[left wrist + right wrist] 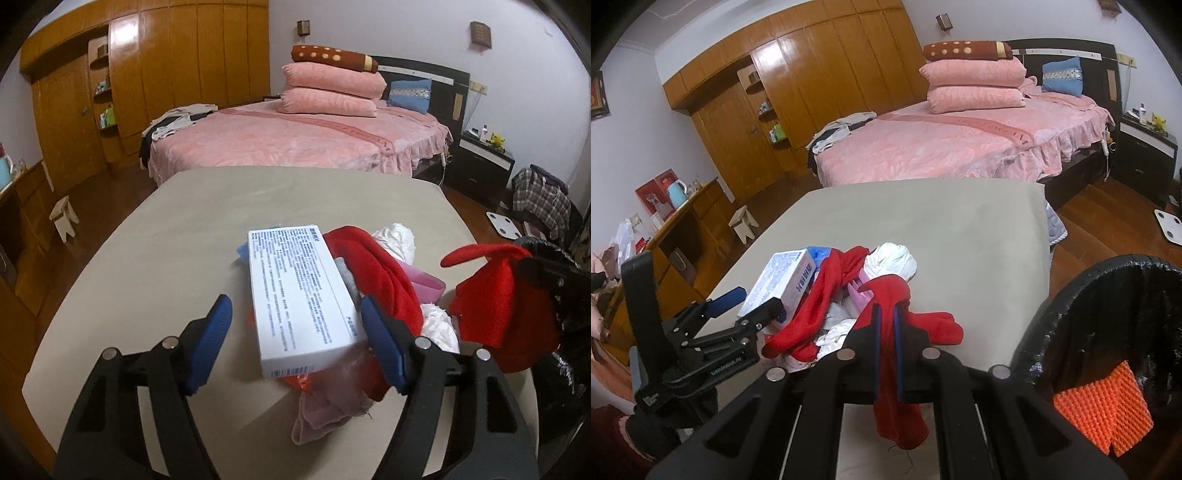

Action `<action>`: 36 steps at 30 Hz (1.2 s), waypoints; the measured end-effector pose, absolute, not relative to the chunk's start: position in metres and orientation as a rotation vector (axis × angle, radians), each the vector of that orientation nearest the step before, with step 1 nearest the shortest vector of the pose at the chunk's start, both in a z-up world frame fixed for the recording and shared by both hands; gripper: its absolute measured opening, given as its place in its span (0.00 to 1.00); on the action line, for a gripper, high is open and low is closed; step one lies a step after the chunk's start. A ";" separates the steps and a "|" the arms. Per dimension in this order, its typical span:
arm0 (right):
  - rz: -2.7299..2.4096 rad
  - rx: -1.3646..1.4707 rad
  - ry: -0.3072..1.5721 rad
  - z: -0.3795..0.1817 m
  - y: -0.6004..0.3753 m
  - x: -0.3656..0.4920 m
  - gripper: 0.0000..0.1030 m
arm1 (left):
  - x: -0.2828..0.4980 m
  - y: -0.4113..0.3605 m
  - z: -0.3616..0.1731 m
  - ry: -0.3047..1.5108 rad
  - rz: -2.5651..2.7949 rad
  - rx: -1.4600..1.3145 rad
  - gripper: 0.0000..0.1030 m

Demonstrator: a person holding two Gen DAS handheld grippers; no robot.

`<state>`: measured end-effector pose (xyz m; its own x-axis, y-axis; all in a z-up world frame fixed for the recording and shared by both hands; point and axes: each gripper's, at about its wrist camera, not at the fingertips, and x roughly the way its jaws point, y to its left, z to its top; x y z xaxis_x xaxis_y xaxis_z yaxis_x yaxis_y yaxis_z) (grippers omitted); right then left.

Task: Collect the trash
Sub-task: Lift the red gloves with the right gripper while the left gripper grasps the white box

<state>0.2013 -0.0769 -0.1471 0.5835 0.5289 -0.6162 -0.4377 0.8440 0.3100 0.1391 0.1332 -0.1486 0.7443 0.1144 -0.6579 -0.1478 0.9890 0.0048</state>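
A pile of trash lies on the beige table: a white printed box, a long red cloth, white crumpled tissue and a pink rag. My left gripper is open, its blue pads on either side of the box's near end, apart from it. It also shows in the right wrist view. My right gripper is shut on a red cloth, which hangs between and below its fingers. The same cloth shows at the right of the left wrist view.
A black bin lined with a black bag stands at the table's right edge, holding an orange ridged item. A pink bed lies behind the table, wooden wardrobes at the back left, a small stool on the floor.
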 end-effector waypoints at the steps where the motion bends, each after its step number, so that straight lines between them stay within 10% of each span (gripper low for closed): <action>1: 0.565 0.131 0.764 -0.147 -0.076 0.202 0.06 | 0.141 0.133 -0.149 0.721 0.142 -0.049 0.67; 9: 0.565 0.127 0.737 -0.132 -0.075 0.198 0.06 | 0.141 0.133 -0.139 0.692 0.086 -0.073 0.55; 11: 0.564 0.125 0.723 -0.126 -0.076 0.195 0.06 | 0.138 0.133 -0.131 0.673 0.060 -0.072 0.07; 12: 0.565 0.127 0.713 -0.122 -0.077 0.194 0.06 | 0.137 0.133 -0.127 0.671 0.054 -0.071 0.06; 16: 0.570 0.132 0.682 -0.109 -0.081 0.191 0.06 | 0.133 0.129 -0.118 0.657 0.043 -0.056 0.10; 19: 0.568 0.137 0.685 -0.109 -0.082 0.192 0.06 | 0.135 0.129 -0.121 0.683 0.055 -0.083 0.56; 26: 0.547 0.154 0.734 -0.132 -0.084 0.196 0.06 | 0.143 0.121 -0.137 0.719 0.122 -0.044 0.77; 33: 0.548 0.155 0.761 -0.143 -0.081 0.202 0.06 | 0.161 0.129 -0.159 0.782 0.139 -0.049 0.80; 36: 0.554 0.150 0.761 -0.142 -0.078 0.203 0.06 | 0.163 0.130 -0.163 0.787 0.106 -0.067 0.61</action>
<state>0.2032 -0.0784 -0.1423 0.5897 0.5263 -0.6126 -0.4208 0.8477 0.3231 0.1627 0.1299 -0.1630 0.7010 0.0697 -0.7097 -0.1199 0.9926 -0.0209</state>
